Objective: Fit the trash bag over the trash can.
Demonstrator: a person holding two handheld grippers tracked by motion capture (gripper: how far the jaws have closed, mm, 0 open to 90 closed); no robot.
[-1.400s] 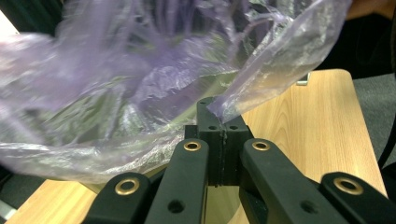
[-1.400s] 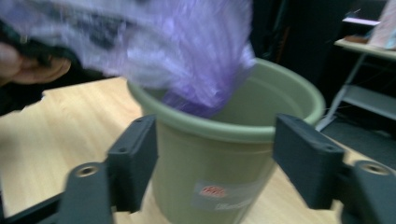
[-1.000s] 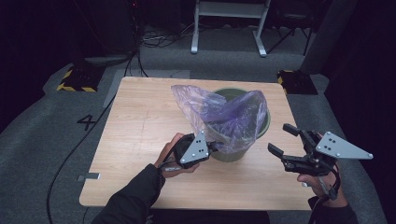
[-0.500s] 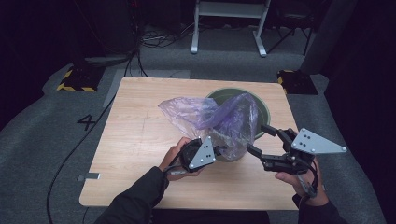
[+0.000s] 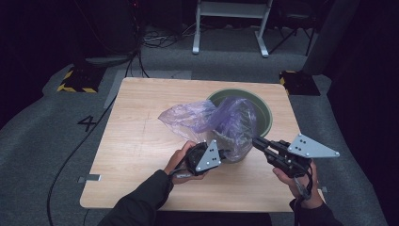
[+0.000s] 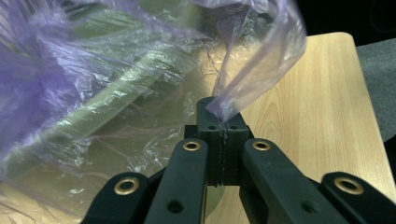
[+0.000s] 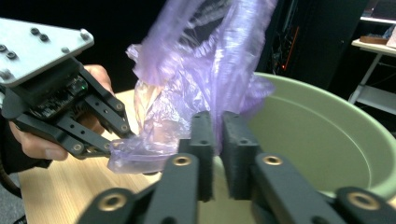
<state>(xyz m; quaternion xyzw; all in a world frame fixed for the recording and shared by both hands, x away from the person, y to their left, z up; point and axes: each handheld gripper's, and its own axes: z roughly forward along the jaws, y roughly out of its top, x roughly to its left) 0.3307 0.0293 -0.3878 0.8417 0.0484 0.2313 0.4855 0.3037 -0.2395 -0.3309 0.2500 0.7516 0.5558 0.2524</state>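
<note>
The purple plastic bag [image 5: 221, 123] is draped over the near rim of the green bin [image 5: 261, 109], partly inside it. The left hand-held gripper [image 5: 225, 153] is clamped on a bag edge at the bin's near side. The jaws of the right hand-held gripper [image 5: 254, 141] have just been closing and now pinch the film beside it. Fitting the liner is judged to be in hand; next, the edges must be spread apart and pulled over the rim. The desk [image 5: 141, 141] around the bin is otherwise bare; slack film obstructs the bin mouth.
</note>
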